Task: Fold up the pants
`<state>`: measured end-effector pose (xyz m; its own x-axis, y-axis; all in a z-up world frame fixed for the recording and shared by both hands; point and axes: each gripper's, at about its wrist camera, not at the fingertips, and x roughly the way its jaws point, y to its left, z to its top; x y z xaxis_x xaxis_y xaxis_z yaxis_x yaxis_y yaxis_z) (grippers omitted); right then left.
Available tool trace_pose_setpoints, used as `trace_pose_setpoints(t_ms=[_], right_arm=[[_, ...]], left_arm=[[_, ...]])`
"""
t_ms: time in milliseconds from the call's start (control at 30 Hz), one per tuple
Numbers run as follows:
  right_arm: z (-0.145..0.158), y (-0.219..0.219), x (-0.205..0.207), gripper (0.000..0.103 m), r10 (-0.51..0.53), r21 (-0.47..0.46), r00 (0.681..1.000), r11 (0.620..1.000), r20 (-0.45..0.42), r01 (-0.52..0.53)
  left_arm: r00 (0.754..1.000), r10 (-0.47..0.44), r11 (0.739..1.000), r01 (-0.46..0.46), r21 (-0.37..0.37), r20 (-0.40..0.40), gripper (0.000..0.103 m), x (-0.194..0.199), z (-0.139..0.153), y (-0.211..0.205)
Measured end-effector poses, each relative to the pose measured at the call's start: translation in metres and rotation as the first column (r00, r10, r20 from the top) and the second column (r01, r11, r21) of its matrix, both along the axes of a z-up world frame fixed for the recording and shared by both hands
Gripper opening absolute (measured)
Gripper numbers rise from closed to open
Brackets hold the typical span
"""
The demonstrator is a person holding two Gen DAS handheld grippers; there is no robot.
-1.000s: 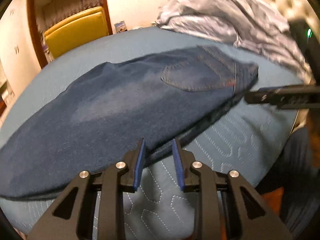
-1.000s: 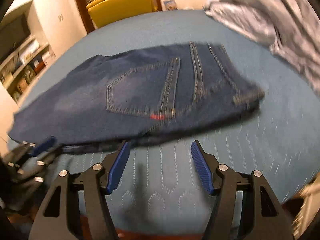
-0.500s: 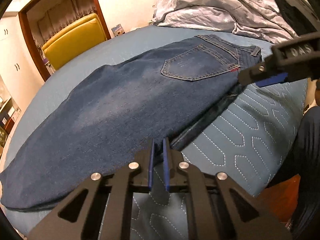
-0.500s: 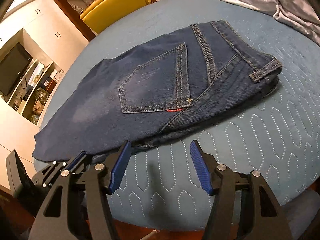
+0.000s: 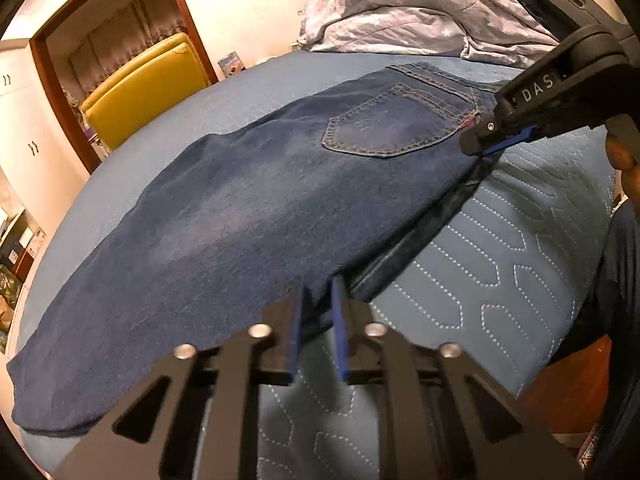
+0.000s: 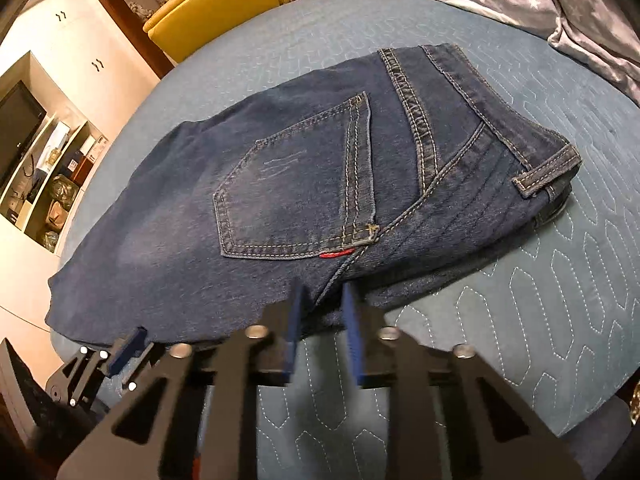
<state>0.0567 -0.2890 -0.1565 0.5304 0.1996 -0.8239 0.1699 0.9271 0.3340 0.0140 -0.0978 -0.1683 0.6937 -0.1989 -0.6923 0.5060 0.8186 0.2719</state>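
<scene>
Both claws clamped on the jeans (image 5: 256, 216) edge: left gripper (image 5: 318, 304) mid-leg, right gripper (image 6: 320, 304) near the seat, on the bed (image 6: 520, 320).

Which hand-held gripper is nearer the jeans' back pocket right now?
Right. The right hand-held gripper grips the jeans' edge just below the back pocket; the left hand-held gripper grips the edge further down the leg.

left wrist view low at jeans (image 5: 280, 208) leg edge, right wrist view near seat, both sharing pocket
</scene>
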Motion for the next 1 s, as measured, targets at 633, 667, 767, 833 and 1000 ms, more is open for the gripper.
trace_pose_setpoints(t_ms=[633, 667, 767, 833, 1000], right_arm=[[0.018, 0.005, -0.020, 0.025, 0.015, -0.235, 0.999, 0.972, 0.041, -0.005], [0.021, 0.006, -0.021, 0.028, 0.016, -0.251, 0.998, 0.968, 0.057, -0.001], [0.038, 0.016, -0.016, 0.081, 0.023, -0.337, 0.990, 0.941, 0.136, 0.025], [0.046, 0.025, -0.008, 0.083, 0.053, -0.392, 0.983, 0.920, 0.176, 0.020], [0.031, 0.028, 0.029, 0.089, -0.028, -0.429, 0.993, 0.900, 0.113, 0.075]], left_arm=[[0.968, 0.226, 0.906, -0.251, -0.340, -0.112, 0.013, 0.007, 0.040, 0.093], [0.951, 0.281, 0.880, -0.309, -0.361, -0.127, 0.013, 0.015, 0.041, 0.111], [0.894, 0.399, 0.829, -0.446, -0.336, -0.203, 0.013, 0.035, 0.024, 0.160], [0.859, 0.425, 0.818, -0.500, -0.285, -0.286, 0.012, 0.041, 0.006, 0.179], [0.851, 0.429, 0.804, -0.513, -0.300, -0.304, 0.043, 0.030, 0.017, 0.188]])
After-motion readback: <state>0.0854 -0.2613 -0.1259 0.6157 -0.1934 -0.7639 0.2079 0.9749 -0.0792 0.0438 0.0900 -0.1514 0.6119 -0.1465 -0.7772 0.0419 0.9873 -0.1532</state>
